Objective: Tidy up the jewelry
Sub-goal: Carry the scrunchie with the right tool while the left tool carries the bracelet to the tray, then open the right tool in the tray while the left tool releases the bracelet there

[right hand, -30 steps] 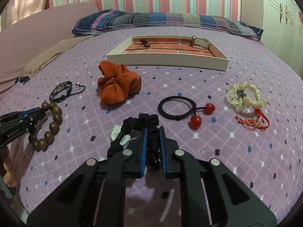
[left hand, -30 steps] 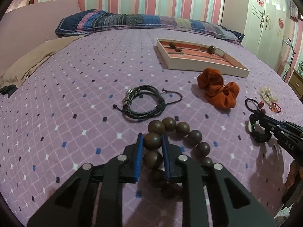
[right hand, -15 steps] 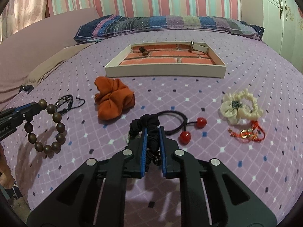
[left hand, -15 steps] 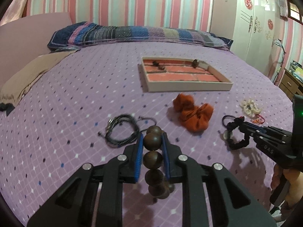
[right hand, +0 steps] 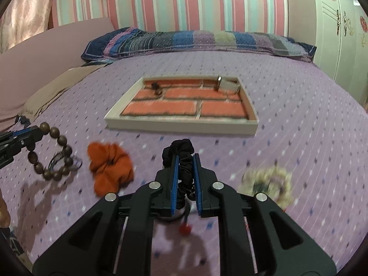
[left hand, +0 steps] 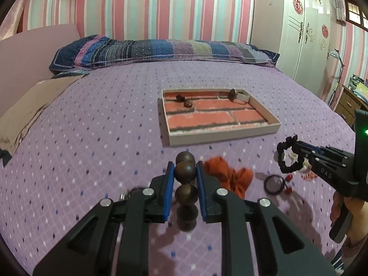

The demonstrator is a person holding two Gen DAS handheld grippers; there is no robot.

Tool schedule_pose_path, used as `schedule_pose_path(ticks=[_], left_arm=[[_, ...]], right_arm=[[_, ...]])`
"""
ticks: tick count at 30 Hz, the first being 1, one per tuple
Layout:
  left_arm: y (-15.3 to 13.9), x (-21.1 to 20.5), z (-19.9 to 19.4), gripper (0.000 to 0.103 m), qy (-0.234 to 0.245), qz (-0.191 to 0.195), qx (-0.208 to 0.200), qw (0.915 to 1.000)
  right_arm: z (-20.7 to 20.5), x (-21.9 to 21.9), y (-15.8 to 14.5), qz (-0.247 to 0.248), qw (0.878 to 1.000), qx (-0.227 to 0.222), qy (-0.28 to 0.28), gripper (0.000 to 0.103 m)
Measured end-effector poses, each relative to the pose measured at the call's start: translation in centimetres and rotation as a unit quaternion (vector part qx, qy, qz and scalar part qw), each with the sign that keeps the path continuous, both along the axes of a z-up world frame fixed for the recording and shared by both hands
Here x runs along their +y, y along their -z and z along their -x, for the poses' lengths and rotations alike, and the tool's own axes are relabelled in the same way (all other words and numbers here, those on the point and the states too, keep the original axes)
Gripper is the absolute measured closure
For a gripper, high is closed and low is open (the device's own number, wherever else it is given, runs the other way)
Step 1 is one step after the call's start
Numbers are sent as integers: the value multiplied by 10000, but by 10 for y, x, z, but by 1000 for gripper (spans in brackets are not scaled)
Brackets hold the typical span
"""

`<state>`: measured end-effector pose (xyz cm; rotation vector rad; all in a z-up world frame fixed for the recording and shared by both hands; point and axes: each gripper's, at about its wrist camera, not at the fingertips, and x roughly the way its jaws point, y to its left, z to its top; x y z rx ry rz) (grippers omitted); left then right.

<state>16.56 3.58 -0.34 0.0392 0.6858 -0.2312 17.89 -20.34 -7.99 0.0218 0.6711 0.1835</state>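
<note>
Carrying two pieces at once, both lifted clear of the bed. My left fingers [left hand: 184, 179] are clamped on the wooden bead bracelet [left hand: 185, 172], one bead pinched between the blue pads, the others hanging in a loop below; the right view shows that loop dangling free [right hand: 53, 154]. My right fingers [right hand: 185, 179] are clamped on the black scrunchie [right hand: 184, 161], which bunches up past the tips and droops under them.

Step in hand: transport to the tray [left hand: 220, 136], cream walls with a brick-pattern floor, which sits ahead of both grippers, well apart from them. It already holds a few small dark pieces at the far end, too small to name.

Left on the purple bedspread [left hand: 92, 126]: orange scrunchie [right hand: 109, 172], cream scrunchie [right hand: 266, 184] (blurred), black hair tie with red balls [left hand: 273, 184], and a dark corded bracelet partly behind the bead loop [right hand: 57, 163].

Next move, as I judge it: carry both forward over the near wall, lower into bare floor, keep the two hands from crossing, then release. Hanging beads may catch the wall, so clear it high. Scrunchie is soft and may cling to the pads.
</note>
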Motion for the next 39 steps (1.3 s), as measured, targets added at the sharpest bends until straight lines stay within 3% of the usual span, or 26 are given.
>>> schedule_pose_path(ticks=[8,15,27,34,39], left_arm=[[-23,-22,-59,83,50,-58,-151,9999],[-29,-48,-127,83,151,47,-144,9998],[28,-69,-247,83,-44,17,527,9986],[50,-60,-287,83,-264,1,800,9964],[67,-55,-311,83,-402,-295,991,9938]], right_arm=[[-69,-13,-19,254,9995,-95,150,90],[-150,-28,-14,279,9991,186,255,90],[-249,-45,22,561,9942,727,554,90],[-280,-51,35,638,9915,981,572,90],[-294,-60,44,560,9892,1187,647,90]])
